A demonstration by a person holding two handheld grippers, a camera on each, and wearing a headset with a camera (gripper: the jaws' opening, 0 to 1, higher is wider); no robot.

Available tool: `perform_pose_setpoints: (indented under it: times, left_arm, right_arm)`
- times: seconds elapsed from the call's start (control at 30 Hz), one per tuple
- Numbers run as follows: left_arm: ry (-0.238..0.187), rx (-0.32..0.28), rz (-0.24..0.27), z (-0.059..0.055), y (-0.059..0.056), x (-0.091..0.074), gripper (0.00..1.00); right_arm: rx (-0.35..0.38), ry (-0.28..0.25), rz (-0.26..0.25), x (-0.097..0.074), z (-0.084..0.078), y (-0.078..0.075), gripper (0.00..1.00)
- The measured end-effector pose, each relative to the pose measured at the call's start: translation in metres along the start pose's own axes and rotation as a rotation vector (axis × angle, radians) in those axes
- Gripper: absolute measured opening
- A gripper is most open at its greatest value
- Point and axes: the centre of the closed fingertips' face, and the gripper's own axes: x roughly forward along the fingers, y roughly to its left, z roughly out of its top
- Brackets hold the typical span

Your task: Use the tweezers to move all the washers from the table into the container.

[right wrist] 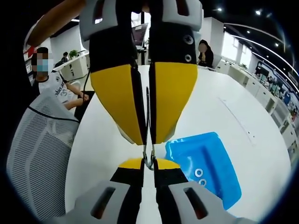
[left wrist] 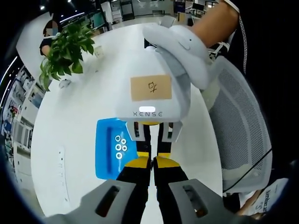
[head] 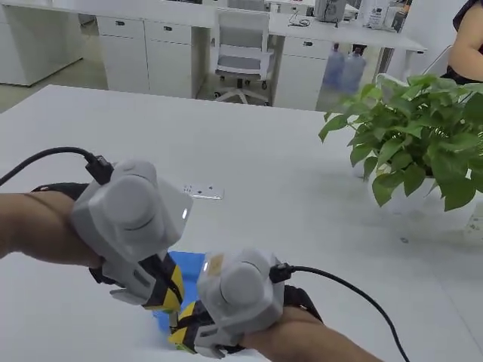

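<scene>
Right tongs (right wrist: 148,166) tight around thin, silvery tweezers (right wrist: 148,151)

An even, bright, diffuse light is shed from above in the head view. Only faint, soft-edged shadows are cast on the white table (head: 287,173), the clearest beneath the plant (head: 415,136). The bottles (head: 343,68) at the far desk are smeared by blur. In both gripper views straight lines are bent strongly toward the edges. In the right gripper view ceiling lights (right wrist: 218,9) are recorded as small blown-out spots, pale highlights are laid on the blue tray (right wrist: 205,163), and a thin glint is caught on the tweezers (right wrist: 148,156). In the left gripper view the table is nearly washed out, and the nearest grey parts at the bottom are rendered soft.
</scene>
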Motion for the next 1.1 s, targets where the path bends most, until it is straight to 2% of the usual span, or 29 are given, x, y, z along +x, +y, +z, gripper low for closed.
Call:
perform_pose_setpoints:
  times: [0.27, 0.57, 0.8, 1.1]
  left_arm:
    - [-0.008, 0.026, 0.017, 0.01, 0.015, -0.005, 0.06]
    - [-0.016, 0.041, 0.04, 0.013, 0.035, -0.005, 0.06]
    - [-0.019, 0.04, 0.047, 0.009, 0.047, 0.004, 0.06]
    - [-0.018, 0.03, 0.035, 0.003, 0.055, 0.017, 0.06]
  right_arm:
    - [-0.008, -0.011, -0.027, -0.009, 0.006, -0.017, 0.09]
    - [-0.018, -0.007, -0.053, -0.013, 0.004, -0.041, 0.09]
    - [-0.005, 0.002, -0.059, -0.011, -0.007, -0.054, 0.09]
    - [0.012, 0.013, -0.055, -0.004, -0.02, -0.062, 0.09]
